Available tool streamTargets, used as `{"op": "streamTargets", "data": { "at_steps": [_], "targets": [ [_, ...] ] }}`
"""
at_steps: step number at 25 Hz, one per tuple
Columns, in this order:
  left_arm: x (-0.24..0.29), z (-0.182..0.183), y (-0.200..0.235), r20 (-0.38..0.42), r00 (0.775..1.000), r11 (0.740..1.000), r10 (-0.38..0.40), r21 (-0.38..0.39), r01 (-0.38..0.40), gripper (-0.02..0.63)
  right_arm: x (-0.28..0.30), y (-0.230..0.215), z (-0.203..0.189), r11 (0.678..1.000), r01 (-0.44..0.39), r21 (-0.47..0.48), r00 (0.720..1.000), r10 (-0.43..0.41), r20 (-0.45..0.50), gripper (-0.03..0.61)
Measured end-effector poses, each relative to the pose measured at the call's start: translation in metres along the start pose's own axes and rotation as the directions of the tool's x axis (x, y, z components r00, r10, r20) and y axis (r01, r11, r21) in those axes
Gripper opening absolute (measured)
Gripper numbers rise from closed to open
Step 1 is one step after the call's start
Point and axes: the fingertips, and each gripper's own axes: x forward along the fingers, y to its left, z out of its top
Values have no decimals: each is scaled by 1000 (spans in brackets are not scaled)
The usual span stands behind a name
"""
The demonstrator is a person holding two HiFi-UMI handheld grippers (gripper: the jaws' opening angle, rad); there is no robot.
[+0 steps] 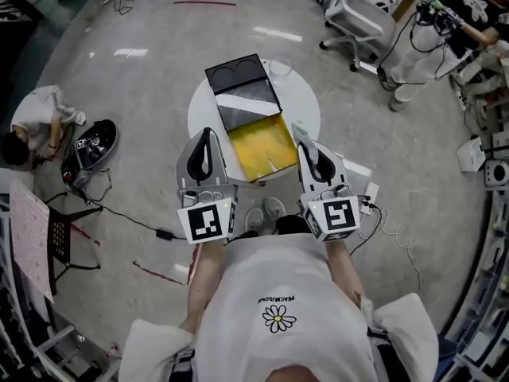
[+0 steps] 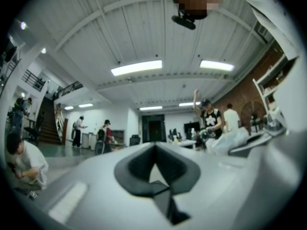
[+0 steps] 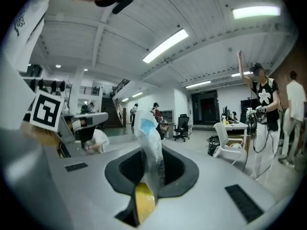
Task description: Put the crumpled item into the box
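Observation:
An open box point(image 1: 238, 134) with a yellow inside lies on a round white table point(image 1: 306, 102), its black lid point(image 1: 237, 74) folded back at the far end. My right gripper point(image 1: 306, 146) hovers by the box's right near corner. In the right gripper view, this gripper point(image 3: 148, 164) is shut on the crumpled item point(image 3: 149, 143), a white, blue and yellow wrapper that sticks up between the pads. By the box's left near corner is my left gripper point(image 1: 208, 135). Its jaws point(image 2: 154, 150) meet with nothing between them. Both grippers point up and away from the table.
A person point(image 1: 36, 126) crouches on the floor at the left beside a black device point(image 1: 91, 146) and cables. A white office chair point(image 1: 354, 14) stands at the back right. More people stand farther back in the hall.

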Motion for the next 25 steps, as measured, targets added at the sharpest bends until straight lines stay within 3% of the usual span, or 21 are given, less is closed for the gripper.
{"op": "streamTargets", "data": {
  "at_steps": [3, 5, 7, 10, 13, 16, 18, 21, 25],
  "targets": [
    [-1, -1, -2, -11, 1000, 1000, 14, -10, -14, -3, 22, 8, -20, 980, -93, -176, 987, 67, -149, 46],
    [-1, -4, -4, -19, 1000, 1000, 12, -2, -12, -3, 41, 15, -38, 931, -176, -320, 964, 98, -246, 46],
    [-1, -8, -3, -27, 1000, 1000, 14, -10, -14, -3, 63, 22, -61, 851, -261, -455, 936, 109, -334, 46],
    [2, -19, 9, -61, 997, 998, 37, -42, -40, -3, 103, 37, -108, 702, -407, -584, 878, 124, -463, 45],
    [-5, -33, 25, -105, 992, 995, 70, -57, -77, -3, 130, 54, -165, 538, -553, -636, 797, 119, -592, 46],
    [-19, -38, 20, -126, 988, 995, 92, -36, -98, -3, 134, 54, -213, 435, -639, -634, 732, 92, -675, 46],
    [-27, -40, 10, -139, 984, 993, 109, -19, -113, -3, 134, 42, -237, 401, -663, -632, 708, 60, -704, 48],
    [-40, -48, 14, -176, 973, 988, 150, -14, -155, -3, 142, 33, -266, 375, -682, -628, 679, 6, -734, 48],
    [-57, -62, 30, -225, 954, 979, 199, -7, -206, -3, 157, 35, -282, 347, -669, -657, 685, -54, -726, 49]
  ]
}}
